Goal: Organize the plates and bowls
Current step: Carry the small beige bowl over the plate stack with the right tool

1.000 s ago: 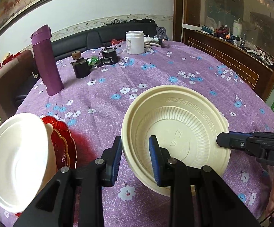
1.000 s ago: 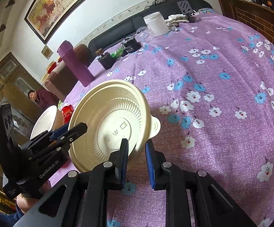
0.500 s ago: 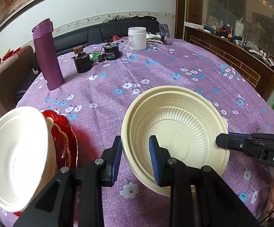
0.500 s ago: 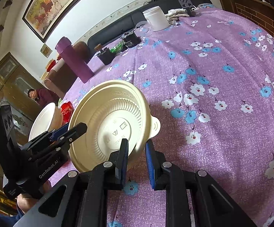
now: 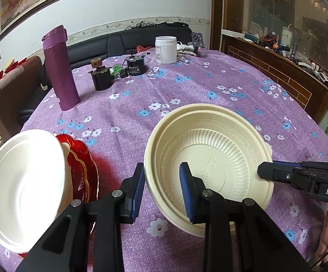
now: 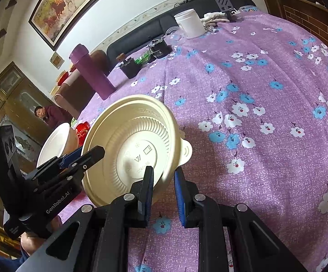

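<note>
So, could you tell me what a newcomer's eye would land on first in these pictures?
The cream bowl, tilted above the purple flowered tablecloth, gripped at opposite rims by the left gripper and the right gripper. Next, the white bowl leaning over a red plate at the left edge, and the tall purple flask standing behind.

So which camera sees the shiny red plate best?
The left wrist view: the red plate shows its scalloped gold edge beside the white bowl. The right wrist view catches only a small red sliver behind the cream bowl.
</note>
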A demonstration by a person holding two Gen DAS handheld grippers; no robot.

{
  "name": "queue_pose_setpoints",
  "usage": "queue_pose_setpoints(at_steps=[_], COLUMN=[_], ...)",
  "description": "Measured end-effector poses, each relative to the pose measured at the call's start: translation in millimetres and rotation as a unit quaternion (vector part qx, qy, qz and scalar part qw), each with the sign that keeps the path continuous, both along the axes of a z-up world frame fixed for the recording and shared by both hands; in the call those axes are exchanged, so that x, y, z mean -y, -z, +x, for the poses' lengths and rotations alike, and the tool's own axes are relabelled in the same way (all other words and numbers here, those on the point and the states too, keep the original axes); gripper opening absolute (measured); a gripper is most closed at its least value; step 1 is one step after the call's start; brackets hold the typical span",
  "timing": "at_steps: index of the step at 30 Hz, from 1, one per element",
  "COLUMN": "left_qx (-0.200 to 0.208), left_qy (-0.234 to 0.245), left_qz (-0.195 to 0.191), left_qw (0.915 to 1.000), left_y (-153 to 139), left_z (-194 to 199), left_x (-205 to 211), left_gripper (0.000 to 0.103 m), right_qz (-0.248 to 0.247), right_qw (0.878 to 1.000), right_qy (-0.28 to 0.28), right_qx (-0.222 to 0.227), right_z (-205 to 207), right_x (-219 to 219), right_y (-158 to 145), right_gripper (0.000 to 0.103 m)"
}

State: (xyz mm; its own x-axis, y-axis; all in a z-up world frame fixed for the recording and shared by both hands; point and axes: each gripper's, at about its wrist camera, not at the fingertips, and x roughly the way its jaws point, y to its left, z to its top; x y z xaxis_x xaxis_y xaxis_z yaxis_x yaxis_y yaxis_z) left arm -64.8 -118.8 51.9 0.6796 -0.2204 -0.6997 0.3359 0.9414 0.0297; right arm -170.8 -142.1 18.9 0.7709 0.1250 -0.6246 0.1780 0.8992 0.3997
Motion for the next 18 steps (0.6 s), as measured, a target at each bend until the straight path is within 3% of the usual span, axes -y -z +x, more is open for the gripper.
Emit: queue_pose_setpoints(at_steps=[18], left_qx=[0.033], left_qy=[-0.016], left_qz=[-0.005], left_qw=[0.9993], left_y=[-22.2], left_z=[-10.7], left_x=[-13.4], left_gripper=[0.029], right_qz=[-0.010], right_qw=[1.000], right_qy=[-0.015], right_qx=[0.014], right_z=[0.4], right_x=[-13.9], right_y=[-17.5], right_gripper=[0.020])
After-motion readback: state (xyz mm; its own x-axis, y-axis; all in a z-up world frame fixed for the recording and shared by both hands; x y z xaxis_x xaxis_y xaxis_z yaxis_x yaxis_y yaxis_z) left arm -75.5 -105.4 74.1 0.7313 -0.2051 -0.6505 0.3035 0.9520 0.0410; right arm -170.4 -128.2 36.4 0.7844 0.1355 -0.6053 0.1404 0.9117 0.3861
